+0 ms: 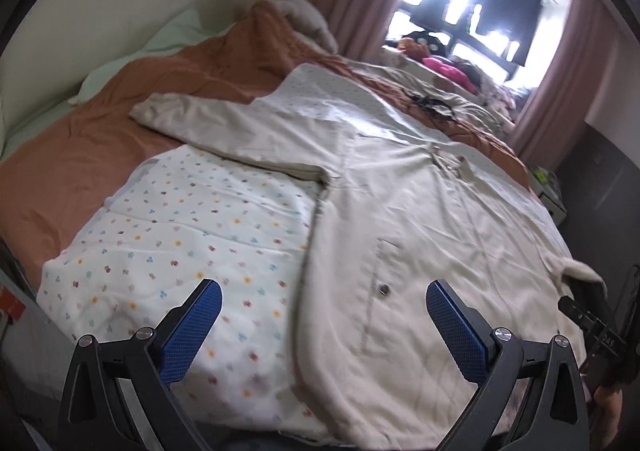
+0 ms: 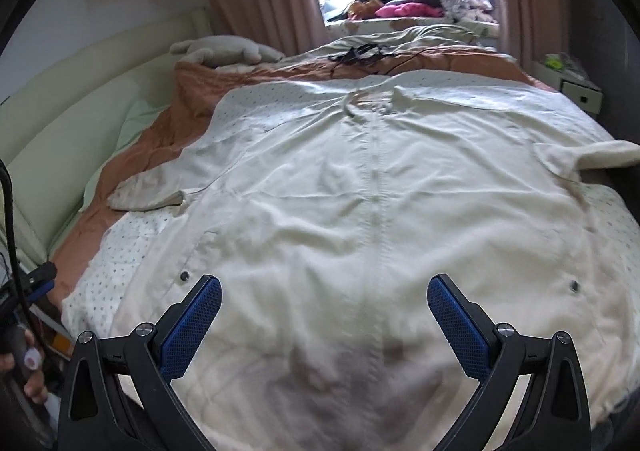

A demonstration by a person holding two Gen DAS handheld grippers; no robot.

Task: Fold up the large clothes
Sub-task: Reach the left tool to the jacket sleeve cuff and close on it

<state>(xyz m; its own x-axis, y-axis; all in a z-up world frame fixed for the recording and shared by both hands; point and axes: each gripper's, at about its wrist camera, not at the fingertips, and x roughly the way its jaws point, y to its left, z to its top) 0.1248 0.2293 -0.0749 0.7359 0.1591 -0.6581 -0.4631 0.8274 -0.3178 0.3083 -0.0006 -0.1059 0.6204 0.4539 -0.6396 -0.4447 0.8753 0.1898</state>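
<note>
Left tool (image 1: 320, 309): you hold it with its blue pads spread wide and nothing between them, above the near edge of the bed, where the coat's left side edge meets the dotted sheet.
Right tool (image 2: 324, 307): spread wide as well and empty, hovering over the coat's near hem, close to the centre placket.
Coat (image 2: 360, 211): the task's garment, a large cream one, lies front up and flat on the bed, hem toward you and collar away; it is closed down the middle.
Hem and pockets: the near part lies smooth apart from soft wrinkles; a snap (image 1: 385, 288) on the left pocket and another (image 2: 574, 284) on the right both show, so no side has been turned in.
Left sleeve (image 1: 224, 123): stretched out sideways over the sheet and the orange quilt, unfolded.
Right sleeve (image 2: 592, 155): sticks out past the bed's right edge, unfolded too.
Sheet (image 1: 168, 235): white with small coloured dots, spread under the coat as the folding surface.
Quilt (image 1: 100, 139): orange, beneath the sheet, bunched toward the headboard.
Far end: a grey plush toy (image 2: 224, 49) and dark cables (image 2: 360, 51) lie beyond the collar, clear of the coat.
Progress: I judge laying out as done and folding as not begun; you have both sleeves, both sides and the lengthwise folds left.
</note>
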